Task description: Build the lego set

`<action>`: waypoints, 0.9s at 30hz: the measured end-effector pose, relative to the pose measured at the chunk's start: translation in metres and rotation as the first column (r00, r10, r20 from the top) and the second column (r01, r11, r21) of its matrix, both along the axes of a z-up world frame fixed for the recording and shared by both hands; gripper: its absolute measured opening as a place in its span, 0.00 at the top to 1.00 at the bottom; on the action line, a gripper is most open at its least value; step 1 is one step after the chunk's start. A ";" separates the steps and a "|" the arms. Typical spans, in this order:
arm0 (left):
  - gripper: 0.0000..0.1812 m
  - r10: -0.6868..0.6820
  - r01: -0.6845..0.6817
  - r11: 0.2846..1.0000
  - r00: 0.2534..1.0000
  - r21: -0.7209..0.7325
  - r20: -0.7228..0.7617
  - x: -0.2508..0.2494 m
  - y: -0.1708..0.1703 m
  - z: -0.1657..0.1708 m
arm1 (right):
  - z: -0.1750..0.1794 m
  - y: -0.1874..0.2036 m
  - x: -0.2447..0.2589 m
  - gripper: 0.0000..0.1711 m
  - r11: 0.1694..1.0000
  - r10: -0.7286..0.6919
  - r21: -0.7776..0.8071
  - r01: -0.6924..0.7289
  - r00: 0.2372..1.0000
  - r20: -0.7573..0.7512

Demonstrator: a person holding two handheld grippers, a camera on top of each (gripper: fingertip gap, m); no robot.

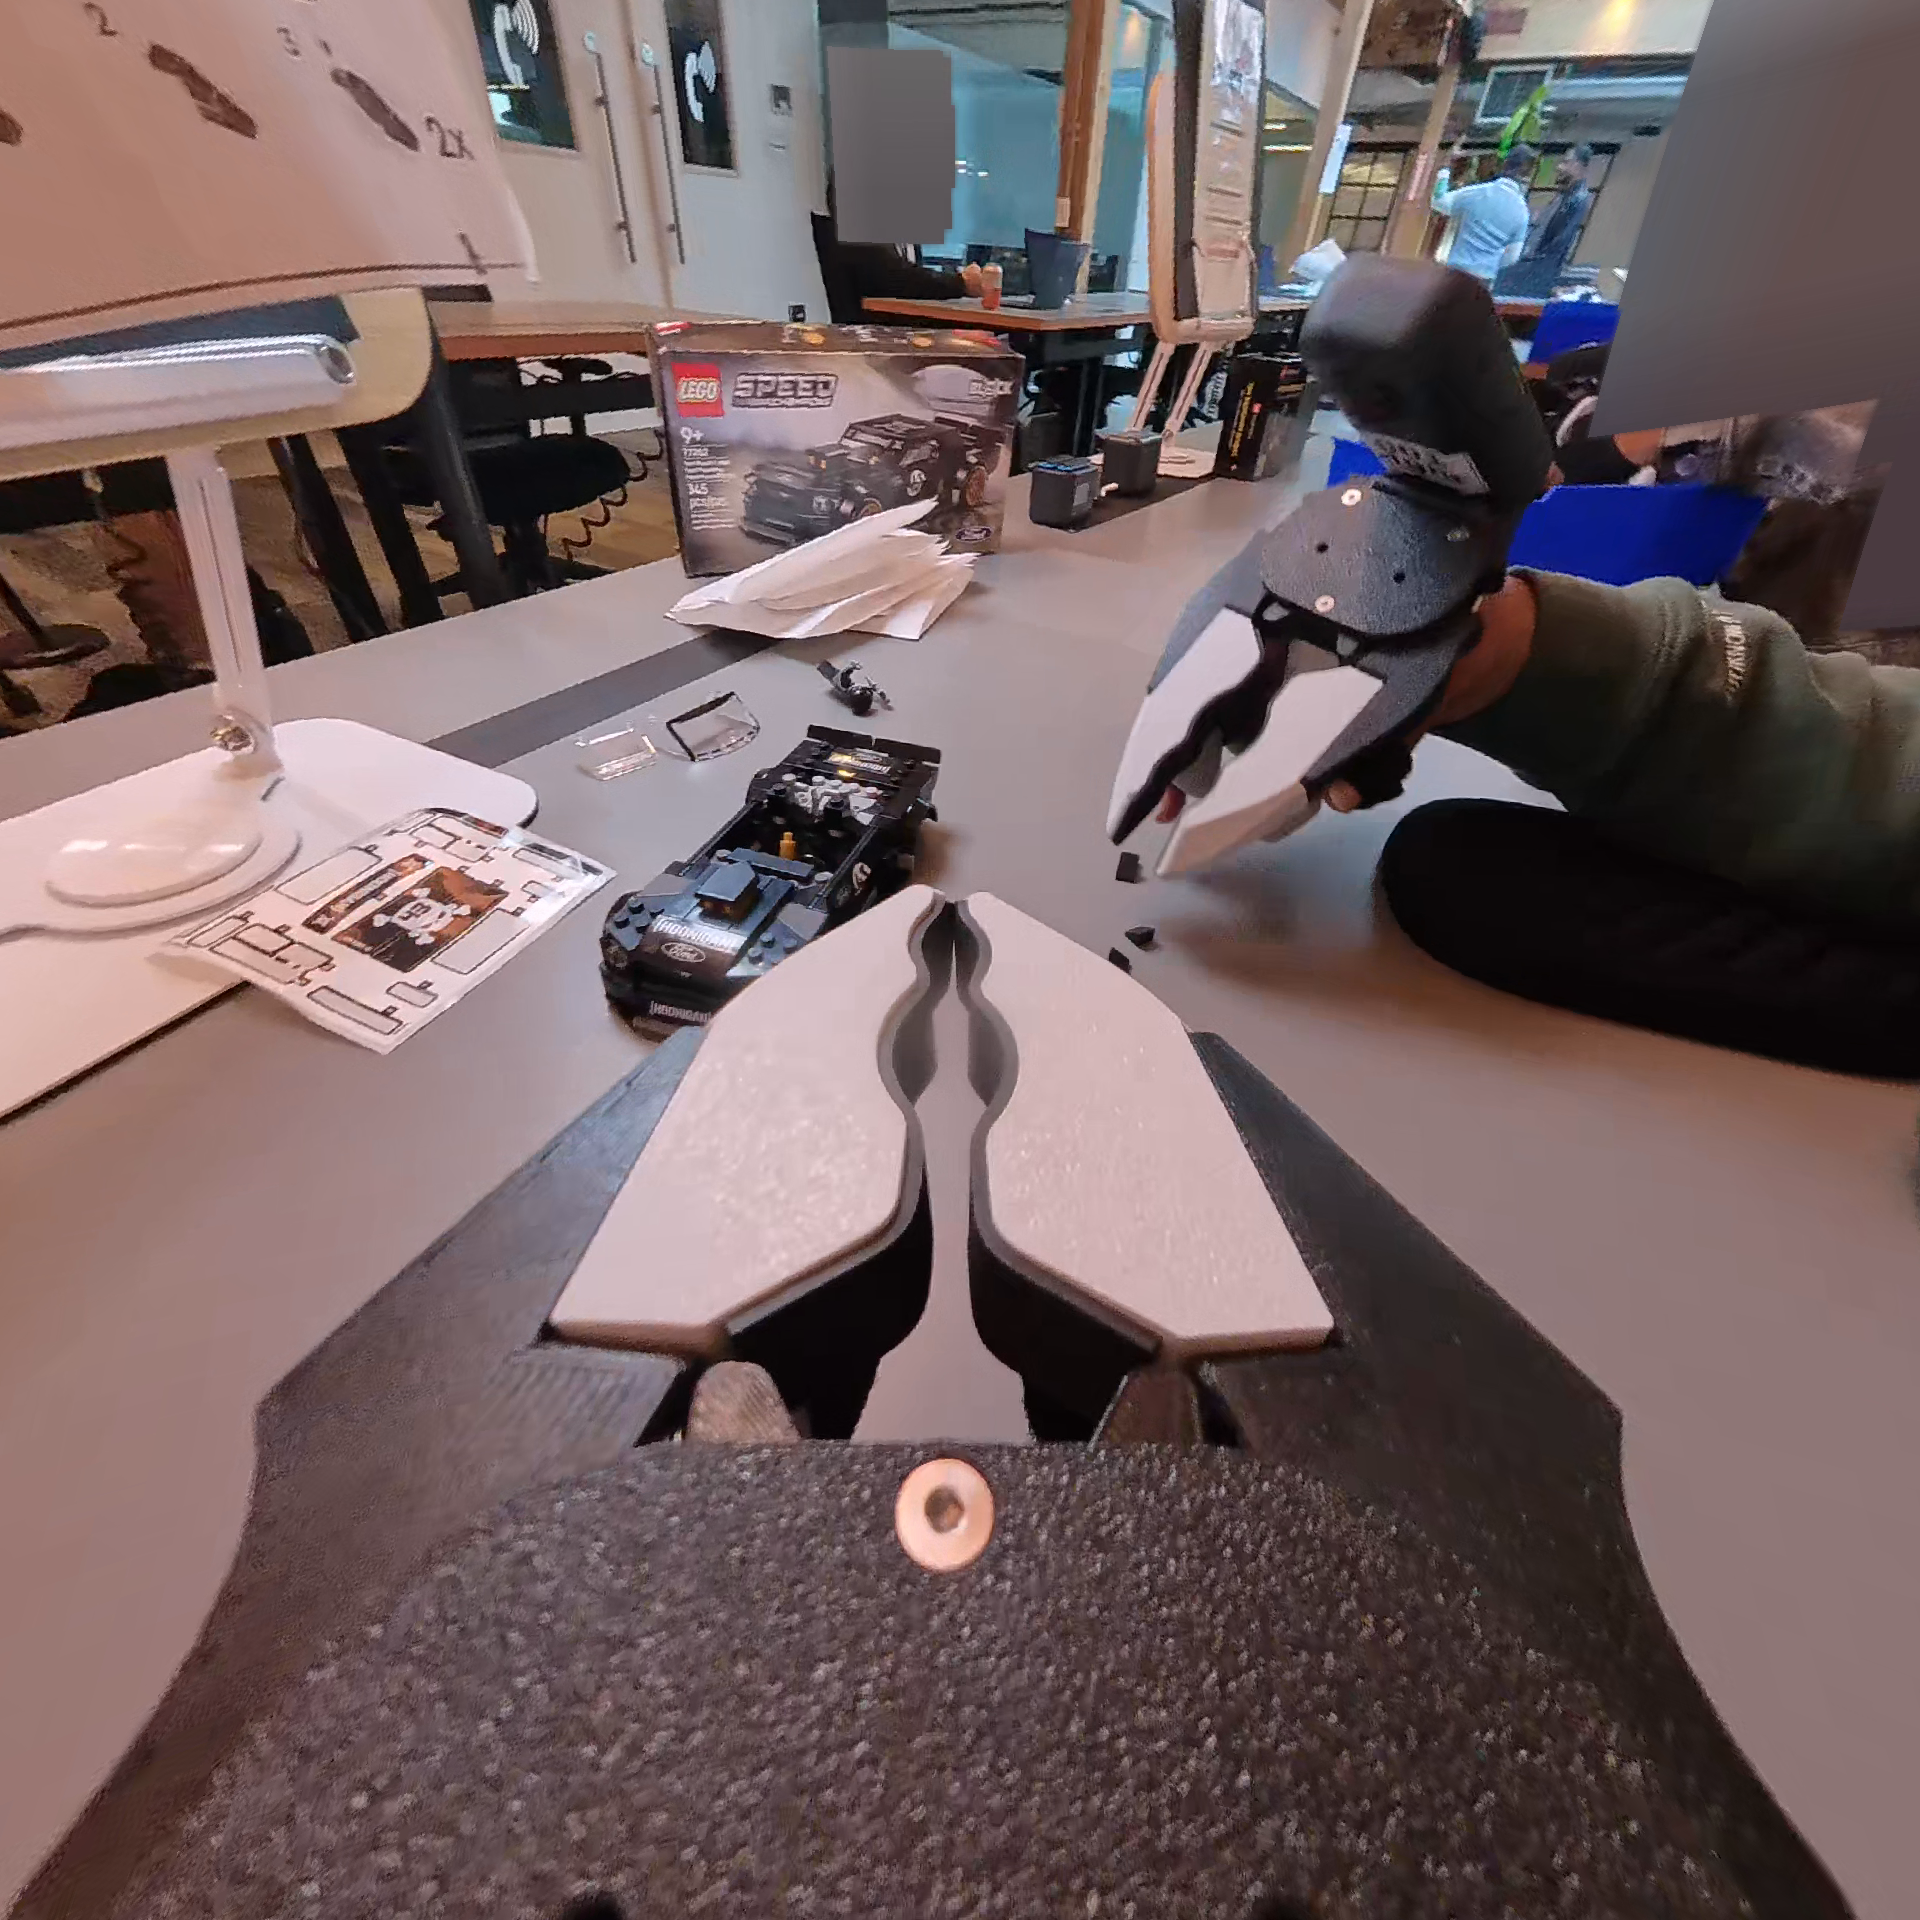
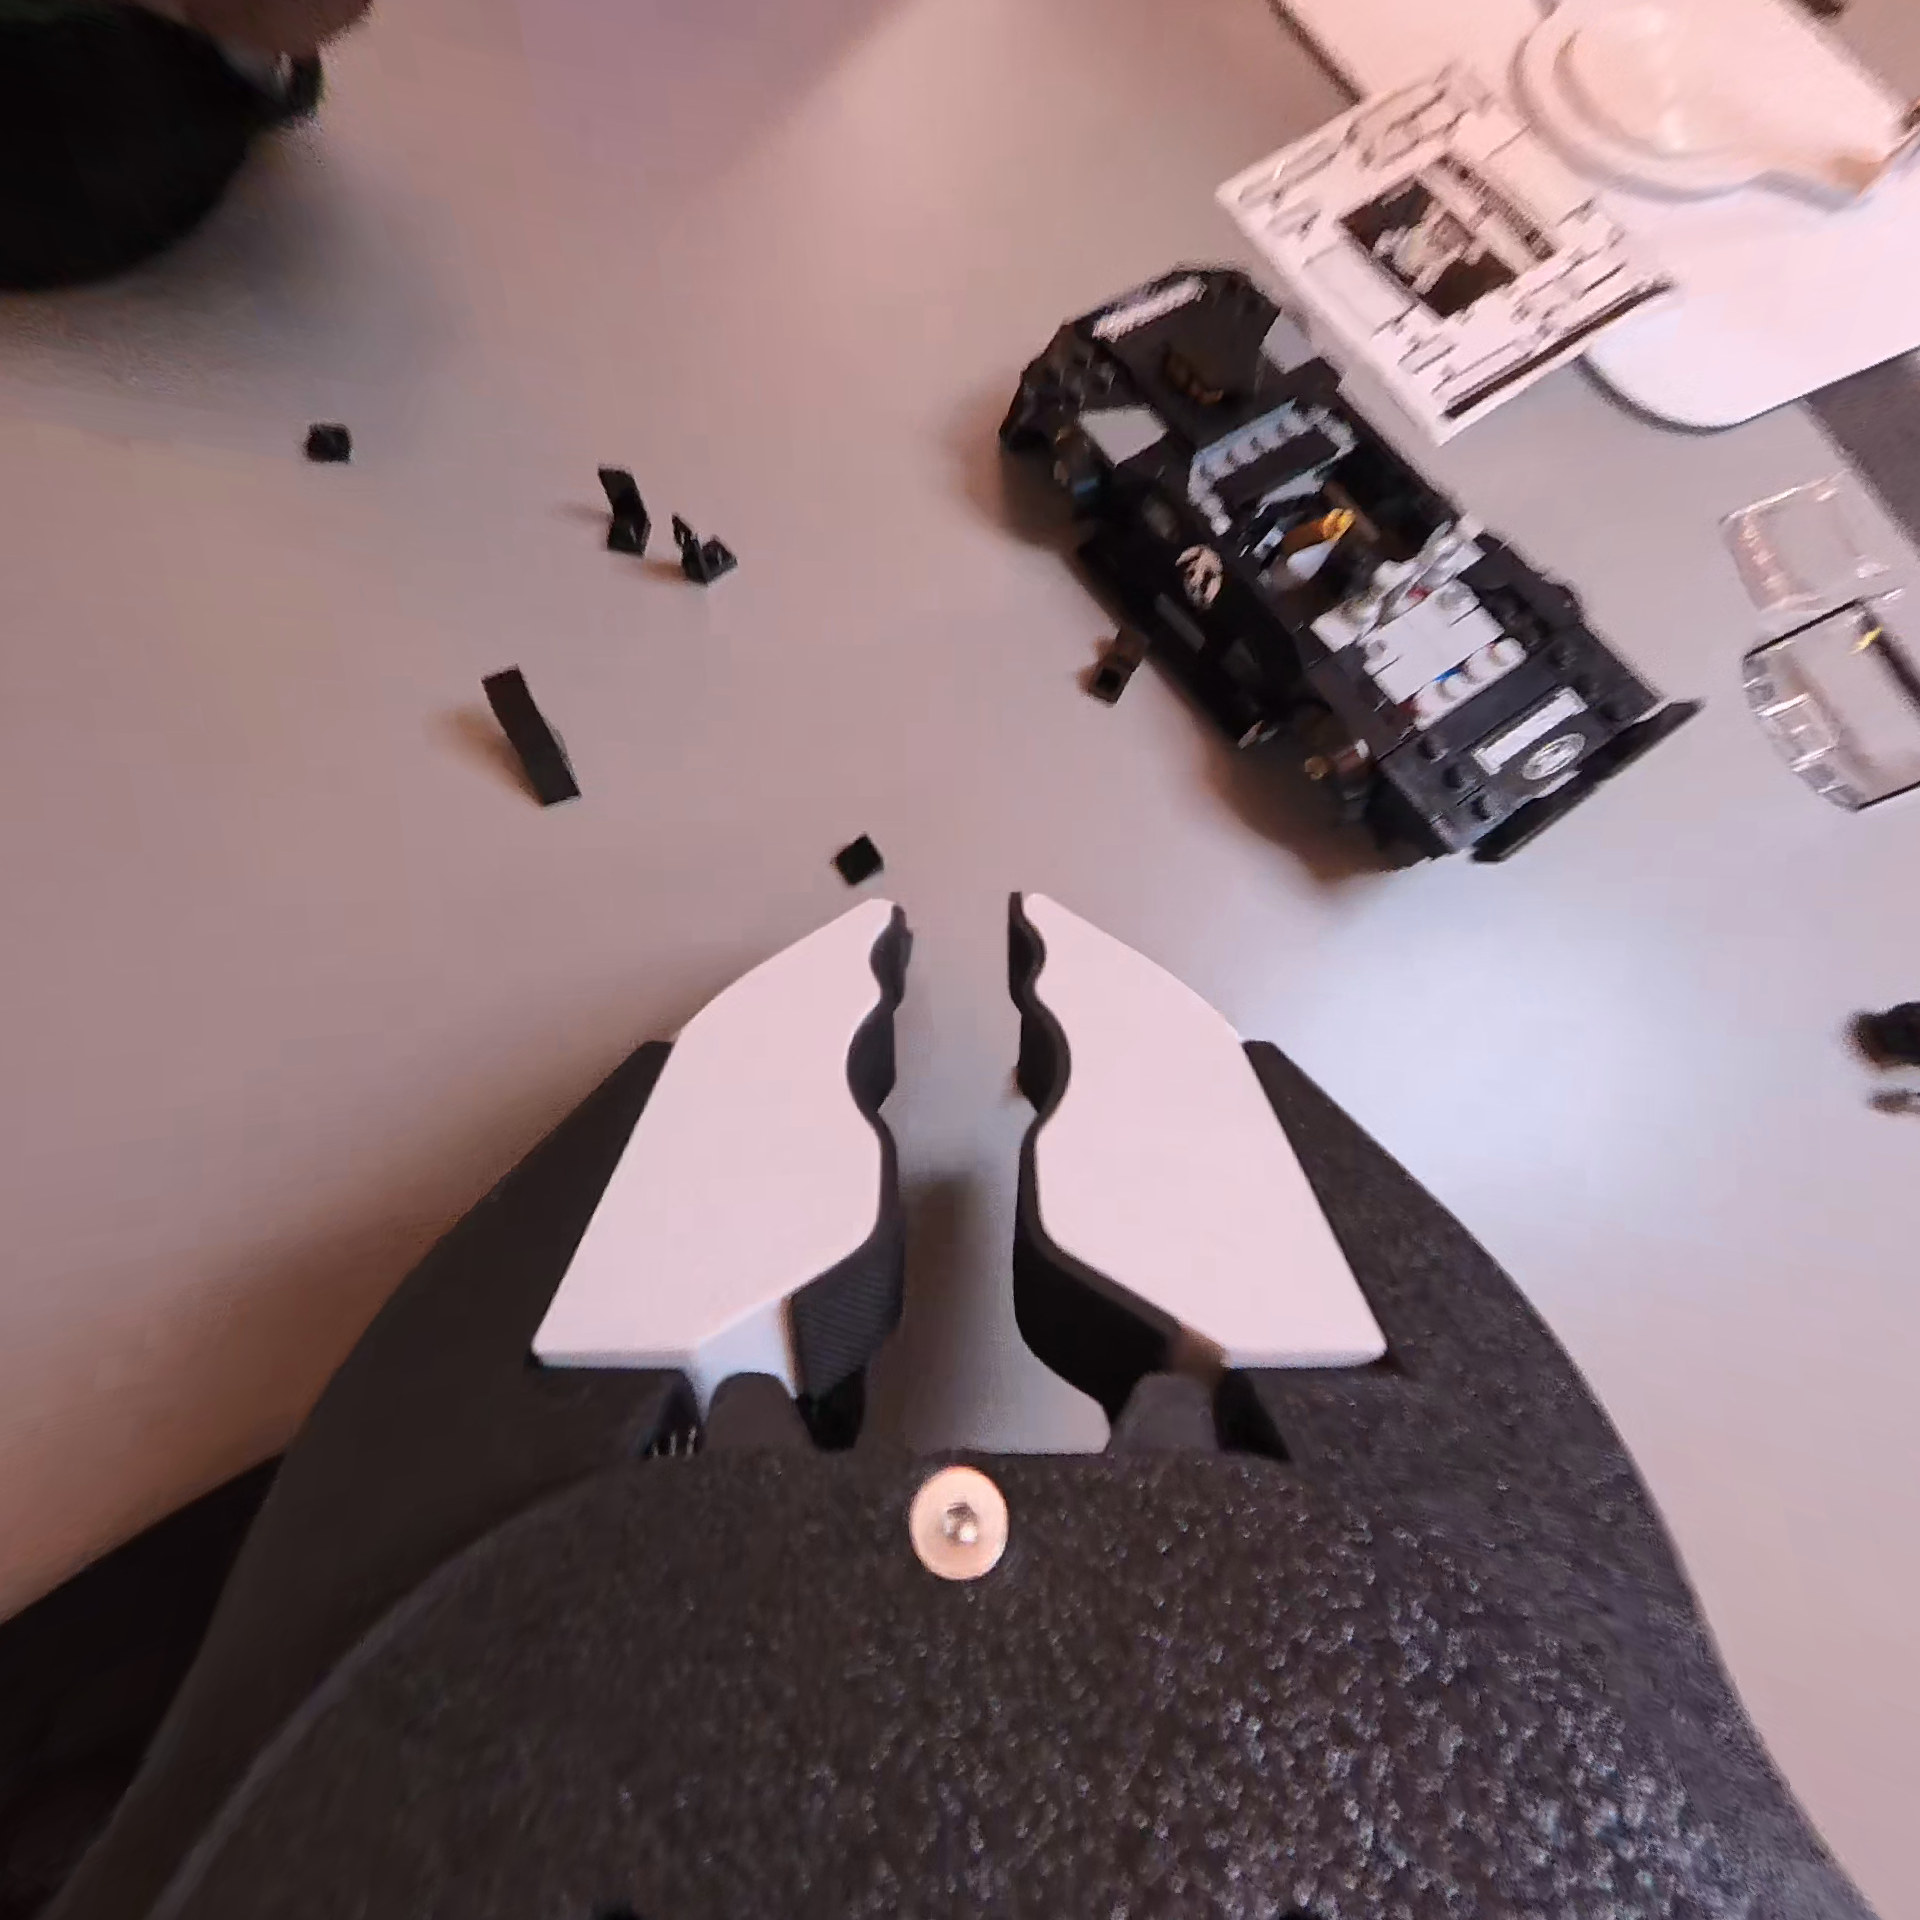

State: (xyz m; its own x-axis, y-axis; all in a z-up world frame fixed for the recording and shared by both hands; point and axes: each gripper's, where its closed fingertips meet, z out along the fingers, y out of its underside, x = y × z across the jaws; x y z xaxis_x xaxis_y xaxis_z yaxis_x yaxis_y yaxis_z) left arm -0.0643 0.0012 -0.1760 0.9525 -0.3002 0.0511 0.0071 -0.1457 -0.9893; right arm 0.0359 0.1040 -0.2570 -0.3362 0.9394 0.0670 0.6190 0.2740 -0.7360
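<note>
Hovering low over the grey table [image 2: 727, 260], your right gripper [image 2: 958, 909] has its white fingers [image 2: 769, 1122] parted by a narrow gap, with nothing between them and only bare tabletop showing through. A small black square piece [image 2: 858, 860] lies just ahead of the left fingertip, not touching it. Further toward the upper left of the right wrist view sit a long black slope piece [image 2: 530, 736], two small black clip pieces [image 2: 665, 530] and another tiny black piece [image 2: 328, 444], all scattered apart from one another.

Your left gripper [image 1: 954, 906] has its fingers drawn together until the tips meet, and it holds nothing; it points at the front of the black Lego car [image 1: 774, 883] from just beside it.

In the left wrist view the car sits in the centre of the frame, partly built: roof off, studs and light grey bricks exposed inside, a small yellow piece in the cabin. In the right wrist view it lies in the upper right, slightly blurred, with a small black piece [image 2: 1114, 665] close to its side.

Left of the car lies a sticker sheet [image 1: 384, 914], partly over the white stand base [image 1: 156, 831]. Behind the car are two clear windscreen pieces [image 1: 670, 736], white paper bags [image 1: 842, 592] and the set's box [image 1: 831, 436].
</note>
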 end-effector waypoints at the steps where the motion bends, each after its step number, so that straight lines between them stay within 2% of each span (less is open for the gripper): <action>1: 1.00 0.005 -0.005 1.000 1.000 -0.003 0.000 -0.001 0.000 -0.001 | -0.006 0.000 0.002 0.88 1.000 0.006 0.013 -0.007 1.000 0.028; 9: 1.00 -0.003 0.001 1.000 0.998 -0.016 -0.069 0.003 0.001 -0.007 | -0.025 -0.005 0.006 0.82 0.999 0.026 0.016 -0.029 0.991 0.134; 27: 1.00 -0.041 0.037 0.998 0.995 -0.041 -0.088 0.013 0.002 -0.014 | -0.026 -0.013 0.001 0.83 0.999 0.048 0.014 -0.052 0.980 0.195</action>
